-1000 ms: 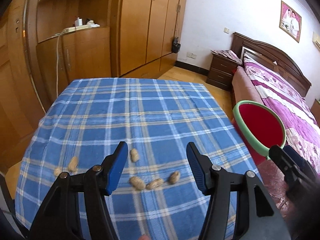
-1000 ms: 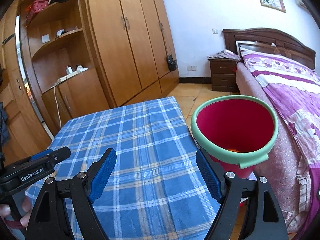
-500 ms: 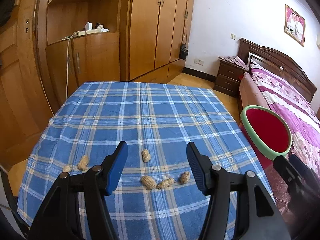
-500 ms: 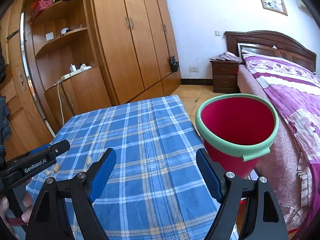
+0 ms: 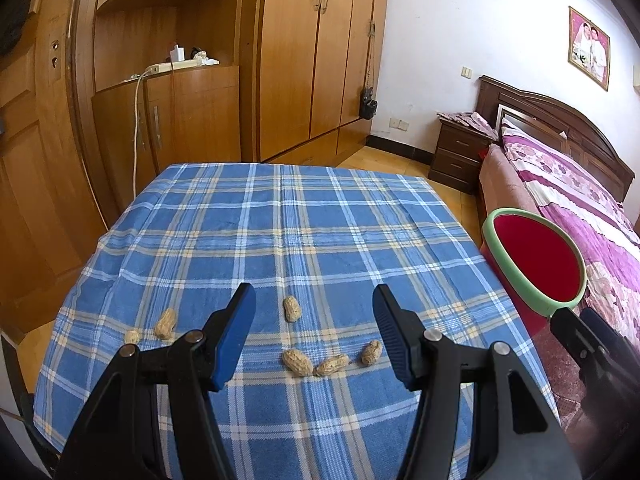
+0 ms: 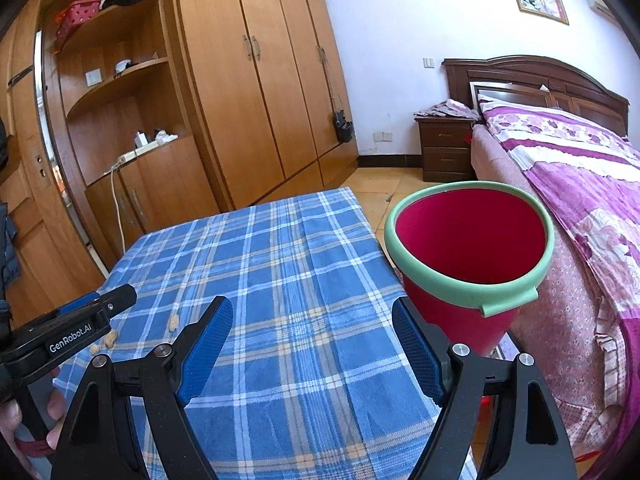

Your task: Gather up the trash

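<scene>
Left hand-held gripper open over peanuts on the near desk, holding nothing, right hand-held gripper wide and empty, red bucket right of desk

The only words to read are "GenRobot.AI". They are white letters on the black side of the left hand-held gripper, seen from the right wrist camera. Nothing else in either picture has letters or numbers clear enough to read.

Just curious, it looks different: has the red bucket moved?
No. The red bucket sits beside the same corner of the checked tablecloth as before.
</scene>
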Demonstrator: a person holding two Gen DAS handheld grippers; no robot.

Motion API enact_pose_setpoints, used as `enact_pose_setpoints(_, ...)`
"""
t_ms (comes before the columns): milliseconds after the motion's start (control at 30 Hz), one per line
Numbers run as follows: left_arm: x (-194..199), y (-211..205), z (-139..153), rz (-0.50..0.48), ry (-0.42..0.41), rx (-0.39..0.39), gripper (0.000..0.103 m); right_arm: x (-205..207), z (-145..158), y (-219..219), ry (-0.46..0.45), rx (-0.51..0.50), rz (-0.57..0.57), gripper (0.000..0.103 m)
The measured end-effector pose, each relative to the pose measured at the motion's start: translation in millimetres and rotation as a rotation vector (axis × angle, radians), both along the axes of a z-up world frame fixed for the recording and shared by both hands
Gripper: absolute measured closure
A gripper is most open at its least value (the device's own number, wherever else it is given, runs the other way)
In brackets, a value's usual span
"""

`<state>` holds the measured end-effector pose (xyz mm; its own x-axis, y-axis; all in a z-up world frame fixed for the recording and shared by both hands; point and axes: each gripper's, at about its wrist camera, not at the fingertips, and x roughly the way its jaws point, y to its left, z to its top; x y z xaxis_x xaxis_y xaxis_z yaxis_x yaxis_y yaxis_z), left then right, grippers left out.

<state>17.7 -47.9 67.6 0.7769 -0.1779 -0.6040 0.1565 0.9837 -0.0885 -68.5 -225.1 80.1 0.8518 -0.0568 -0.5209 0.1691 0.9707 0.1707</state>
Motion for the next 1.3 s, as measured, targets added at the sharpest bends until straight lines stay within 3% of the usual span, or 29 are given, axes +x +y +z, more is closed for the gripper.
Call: enact_pose_setpoints(1300,0.2,4.7,-4.0,0.015,0.0,0.009,0.042,-2.3,-1.4,4.4,-0.007,0.001,0.005,0.02)
